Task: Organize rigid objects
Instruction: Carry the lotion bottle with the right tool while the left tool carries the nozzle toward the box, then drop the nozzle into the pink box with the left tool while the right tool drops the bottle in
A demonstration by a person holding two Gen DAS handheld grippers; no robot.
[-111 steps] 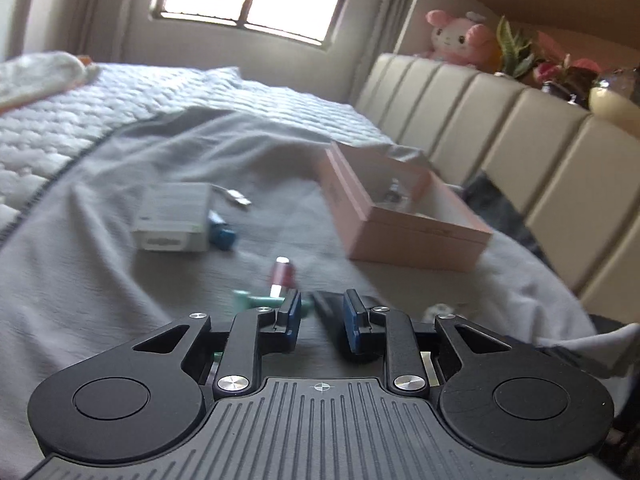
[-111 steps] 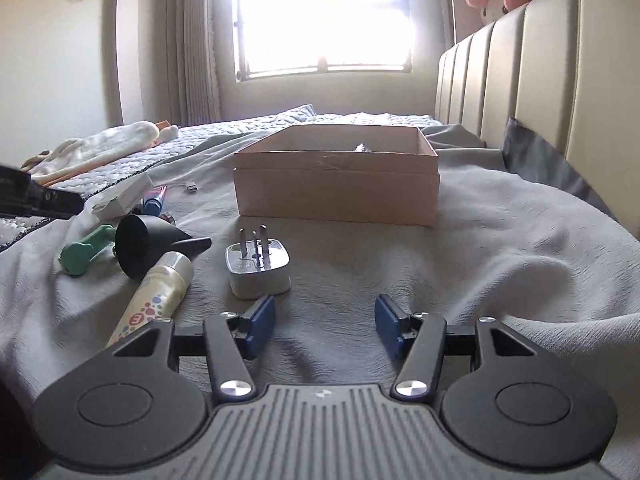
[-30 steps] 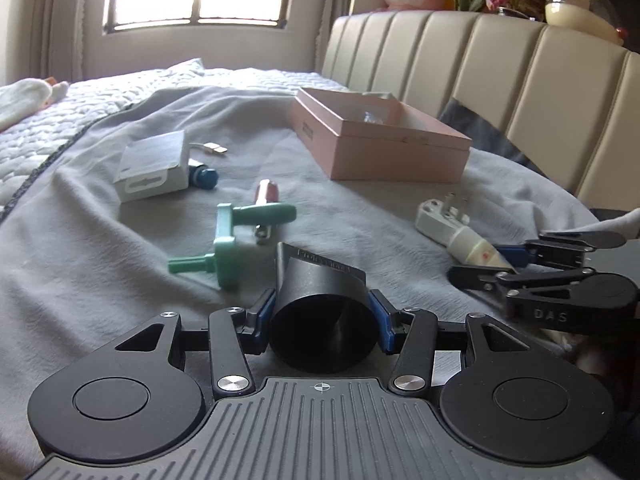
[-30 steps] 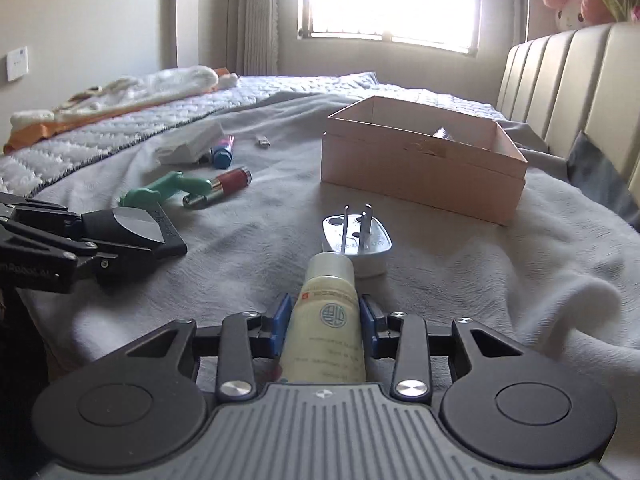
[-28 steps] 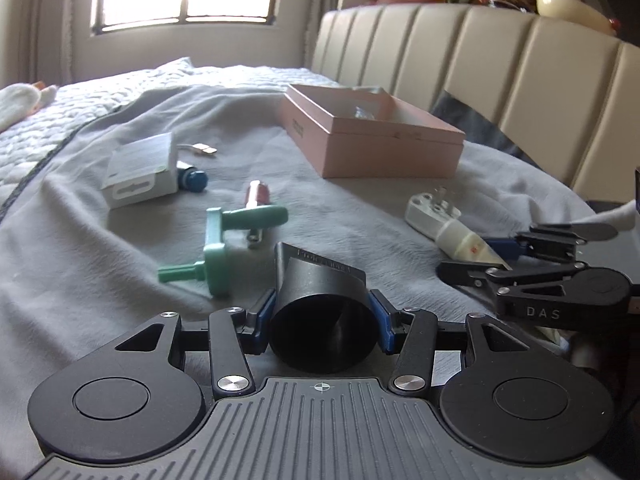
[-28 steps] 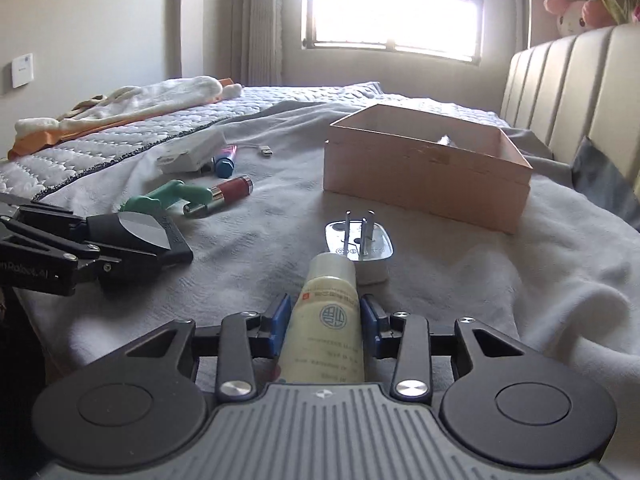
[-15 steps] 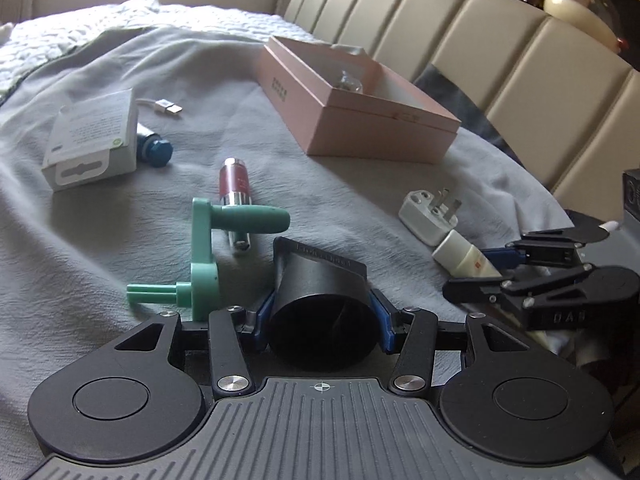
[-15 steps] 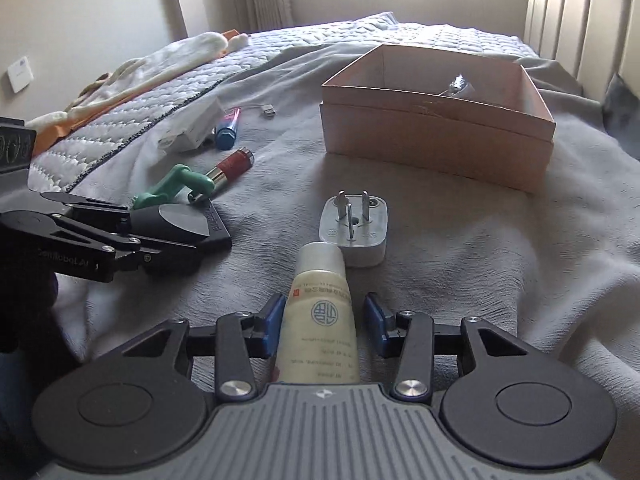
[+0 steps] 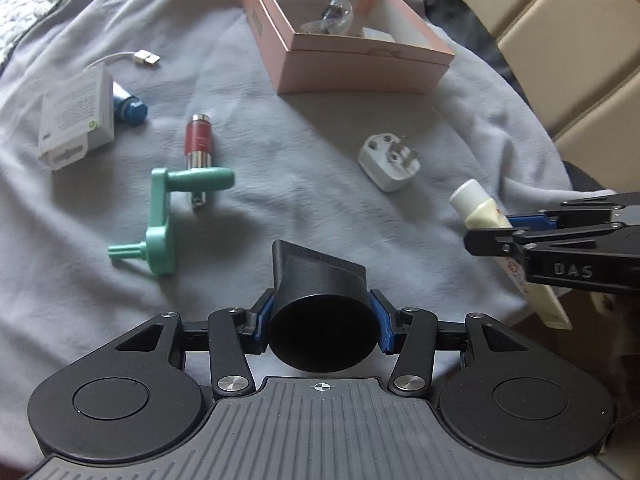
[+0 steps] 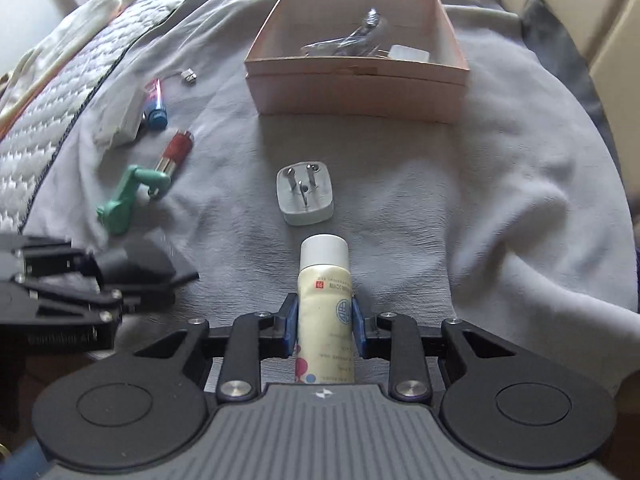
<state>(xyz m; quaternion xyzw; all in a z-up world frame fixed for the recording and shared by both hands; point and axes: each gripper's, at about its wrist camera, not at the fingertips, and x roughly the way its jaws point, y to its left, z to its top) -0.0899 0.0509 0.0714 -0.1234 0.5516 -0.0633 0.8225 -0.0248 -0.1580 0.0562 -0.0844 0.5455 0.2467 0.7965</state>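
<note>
My left gripper (image 9: 322, 322) is shut on a black dryer nozzle (image 9: 320, 300), held above the grey blanket. My right gripper (image 10: 325, 330) grips a cream tube with a white cap (image 10: 325, 288); its jaws are closing on the tube's body. Each gripper shows in the other's view: the right one (image 9: 500, 236) with the tube (image 9: 476, 206) at the right, the left one (image 10: 104, 292) with the nozzle (image 10: 140, 260) at the left. The open pink box (image 10: 356, 80) lies ahead and holds a clear crumpled item (image 10: 352, 40) and a small white piece (image 10: 408, 54).
On the blanket lie a white plug adapter (image 10: 305, 194), a green crank handle (image 9: 164, 216), a red and silver cylinder (image 9: 198, 146), a white carton (image 9: 76, 118), a blue-capped tube (image 9: 130, 106) and a USB cable end (image 9: 146, 57). A padded headboard (image 9: 560, 40) runs along the right.
Both grippers have risen off the blanket with their objects and tipped downward, so the views now look down on the bed and into the pink box.
</note>
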